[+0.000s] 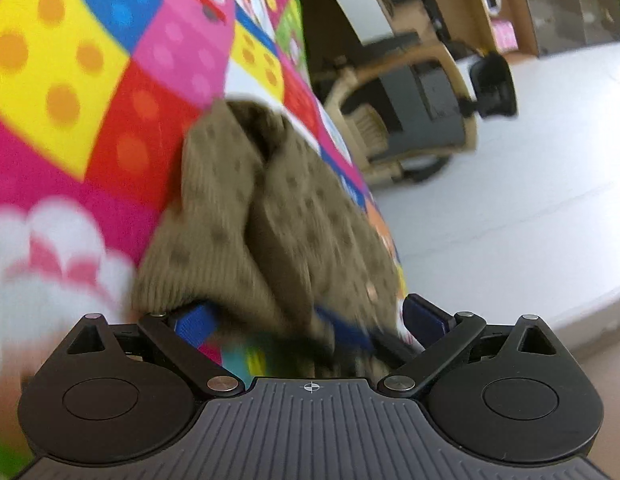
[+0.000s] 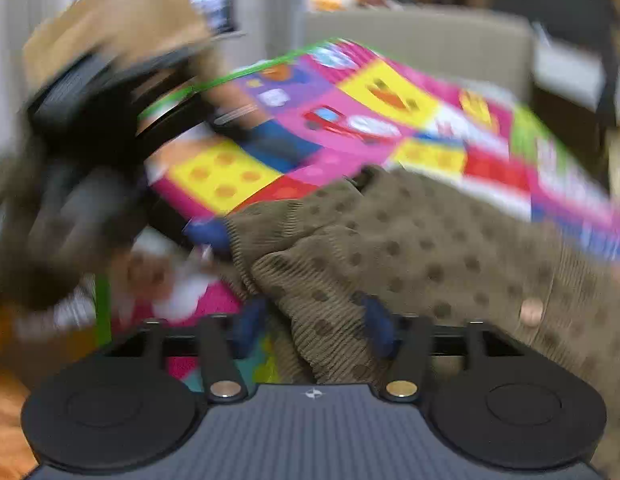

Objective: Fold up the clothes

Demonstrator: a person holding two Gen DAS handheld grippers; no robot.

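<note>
Two grippers, one brown dotted cardigan (image 2: 410,248) lying bunched on the colourful play mat (image 1: 69,80). From the right gripper (image 2: 314,330), the ribbed hem sits right between the blue fingers (image 2: 376,328) and the rest stretches away up and to the right, button (image 2: 530,312) out that side. So the right one looks nearer the hem corner. Its jaws are spread fairly wide with cloth between them; pads don't look like they're pinching it, though it's blurry. The left gripper (image 1: 310,324) is wide open too, with the cardigan draped over one blue finger (image 1: 350,334), running lengthwise straight ahead. Honestly can't say it's holding anything; looks like it's just touching.
</note>
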